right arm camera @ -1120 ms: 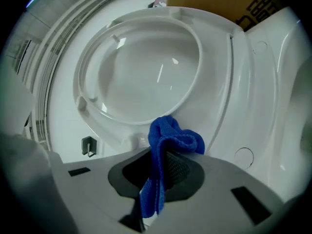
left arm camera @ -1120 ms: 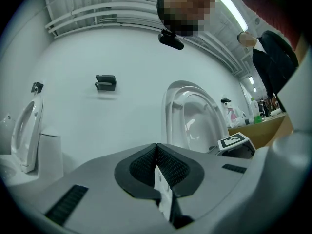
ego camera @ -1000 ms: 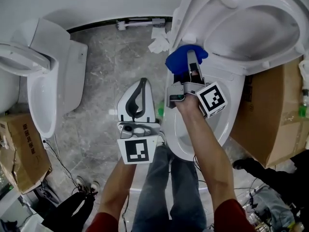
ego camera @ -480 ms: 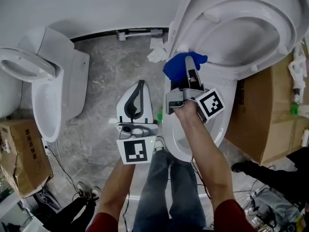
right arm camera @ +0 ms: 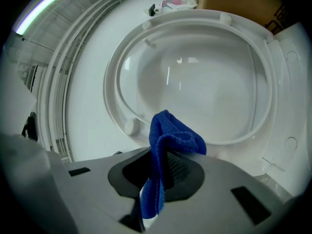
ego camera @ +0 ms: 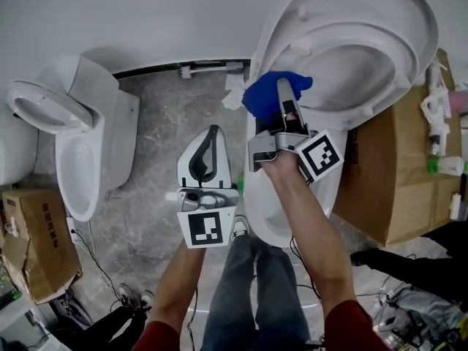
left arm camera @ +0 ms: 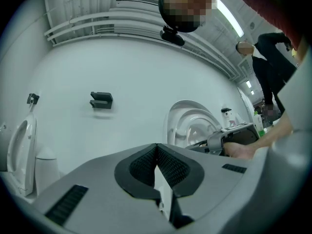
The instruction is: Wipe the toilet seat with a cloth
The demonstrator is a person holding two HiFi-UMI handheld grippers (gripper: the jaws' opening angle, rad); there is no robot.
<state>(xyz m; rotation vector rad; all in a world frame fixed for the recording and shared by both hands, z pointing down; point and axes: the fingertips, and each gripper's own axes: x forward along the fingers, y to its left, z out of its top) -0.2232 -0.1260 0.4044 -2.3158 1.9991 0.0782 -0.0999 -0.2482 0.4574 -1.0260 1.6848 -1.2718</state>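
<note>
**Desk:** What do you have at the far left?

**Operator:** A second toilet (ego camera: 84,159) stands at the floor's (ego camera: 157,123) left edge, against the wall, seat up. A cardboard box (ego camera: 33,243) sits in the near left corner. My left gripper (ego camera: 213,130) hangs level over the grey floor between the two toilets. In the left gripper view (left arm camera: 157,150) its jaws are clenched flat together with nothing between them.

**Desk:** And the cloth?

**Operator:** The blue cloth (ego camera: 265,93) is grasped in my right gripper's (ego camera: 282,88) jaws. In the right gripper view (right arm camera: 161,172) one end hangs between the pads and the rest (right arm camera: 170,135) folds over the tips. It is held up before the lower left rim of the raised toilet seat (ego camera: 311,46). That view looks straight at the seat's ring (right arm camera: 117,101), which stands upright. I cannot tell whether the cloth touches it.

**Desk:** Below that, and further right?

**Operator:** The bowl (ego camera: 257,207) lies open under my right arm. A larger box (ego camera: 395,181) stands just beside it at the floor's right edge, with a spray bottle (ego camera: 436,115) on top.
</note>
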